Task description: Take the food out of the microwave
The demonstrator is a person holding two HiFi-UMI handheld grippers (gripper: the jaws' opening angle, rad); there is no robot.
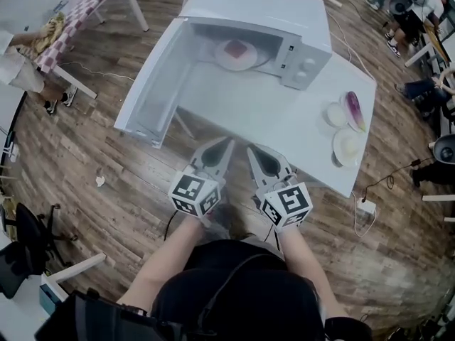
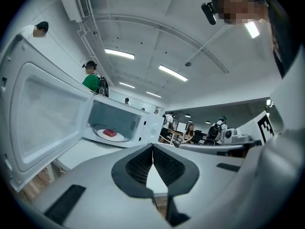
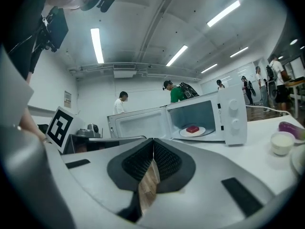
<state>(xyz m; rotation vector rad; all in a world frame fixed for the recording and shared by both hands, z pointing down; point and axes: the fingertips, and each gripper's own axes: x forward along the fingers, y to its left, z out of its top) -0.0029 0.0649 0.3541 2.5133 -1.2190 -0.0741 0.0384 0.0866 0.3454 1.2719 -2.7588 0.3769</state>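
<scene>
Head view: microwave (image 1: 298, 20) door (image 1: 153, 84) open, red food (image 1: 234, 48) not yet out | left gripper (image 1: 227, 144), right gripper (image 1: 251, 151) both clamped shut, empty.

It looked like a shared lab or test room: white tables (image 1: 284, 116), one bearing a microwave (image 1: 256, 13), stood on a wood-plank floor (image 1: 106, 162) trailed with cables (image 1: 387, 183), strip lights (image 3: 96, 44) lined the bare ceiling, and several people (image 3: 177, 92) (some wearing backpacks) stood about.

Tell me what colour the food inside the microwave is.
Red: the block of food sits on a white plate, clearest in the right gripper view.
</scene>
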